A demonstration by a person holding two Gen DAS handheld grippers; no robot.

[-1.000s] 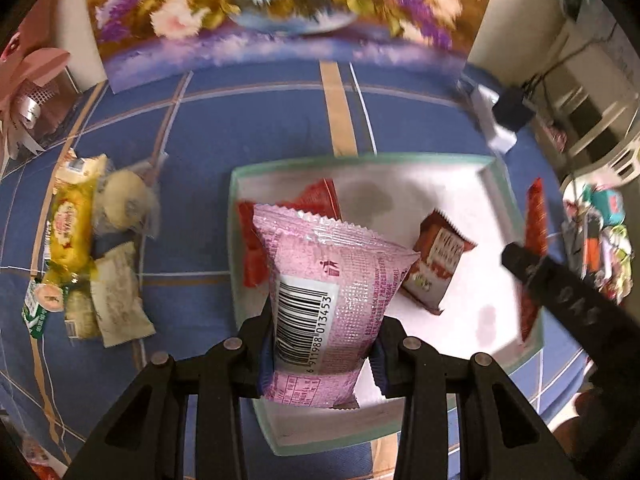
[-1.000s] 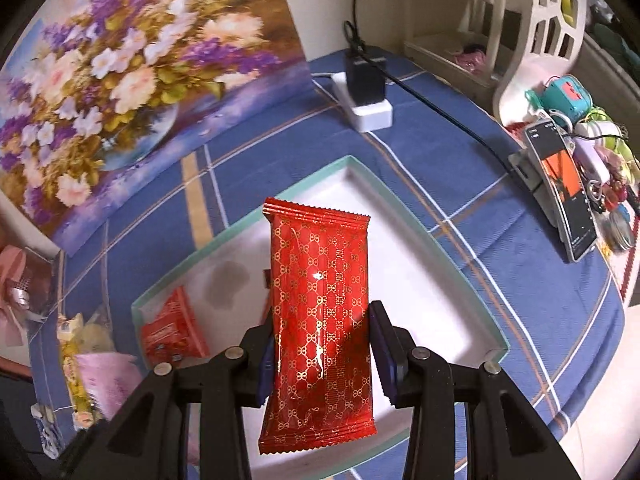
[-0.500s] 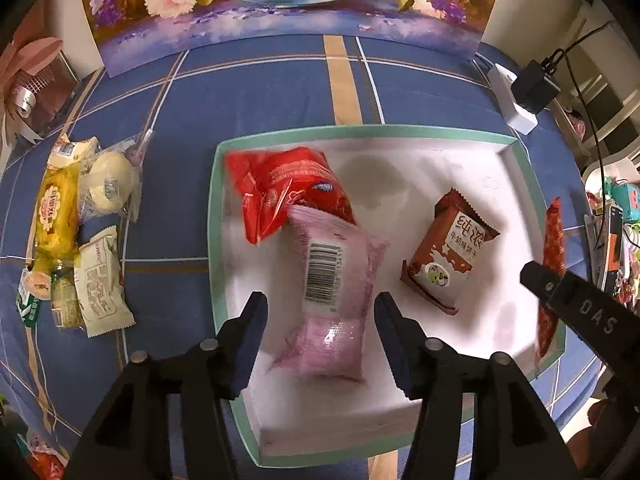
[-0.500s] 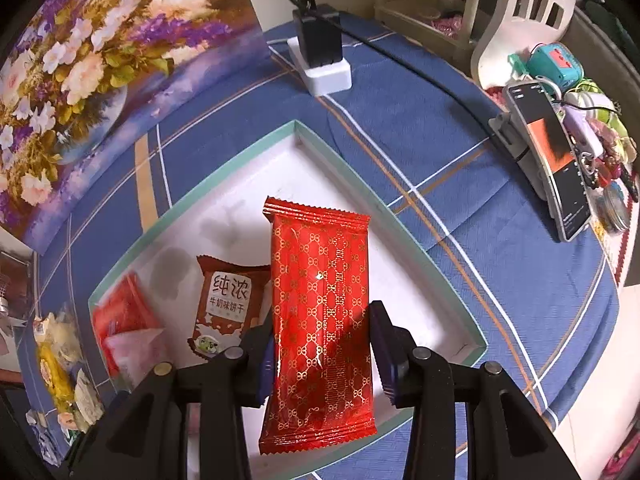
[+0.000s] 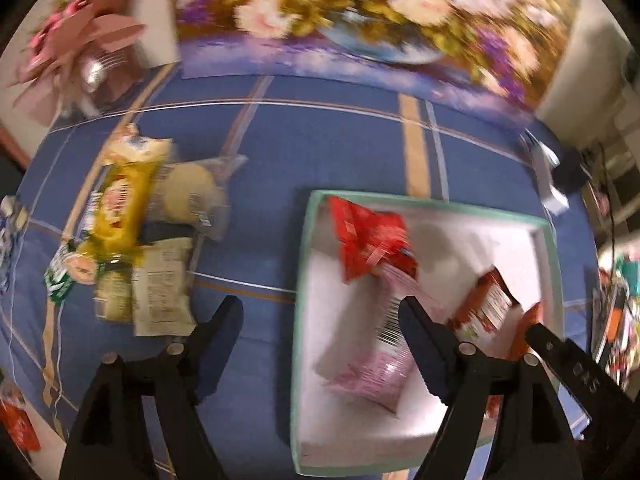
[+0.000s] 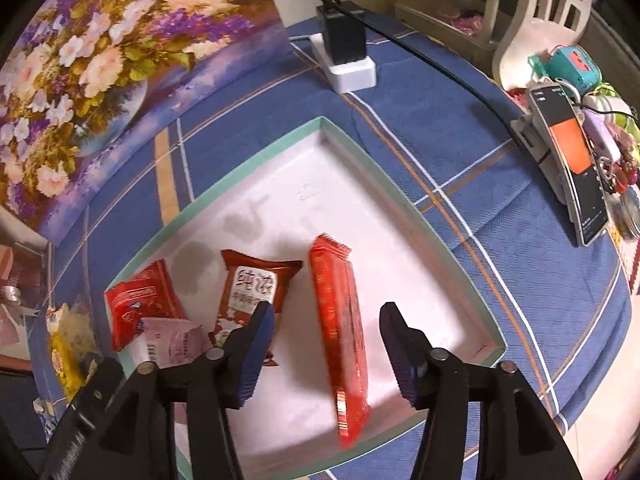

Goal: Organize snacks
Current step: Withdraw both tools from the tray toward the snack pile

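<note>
A white tray with a green rim (image 6: 400, 192) (image 5: 303, 280) holds a red packet (image 6: 136, 304), a brown packet (image 6: 256, 284) and a pink packet (image 5: 372, 360). My left gripper (image 5: 320, 318) hovers over the tray's left rim. Its jaws are opening wide, and the pink packet lies loose below its right finger. My right gripper (image 6: 326, 318) is above the tray with its jaws opening. A long red patterned packet (image 6: 340, 340) lies free between them, and the pads do not touch it.
Several loose snacks, among them a yellow packet (image 5: 124, 204) and a pale one (image 5: 160, 292), lie on the blue cloth left of the tray. A power strip with a black adapter (image 6: 348, 52) sits behind the tray. A phone (image 6: 568, 160) and trinkets are at the right.
The left gripper opened, let the pink packet drop into the tray and swung left. The right gripper opened, and the long red packet fell from upright to lying in the tray.
</note>
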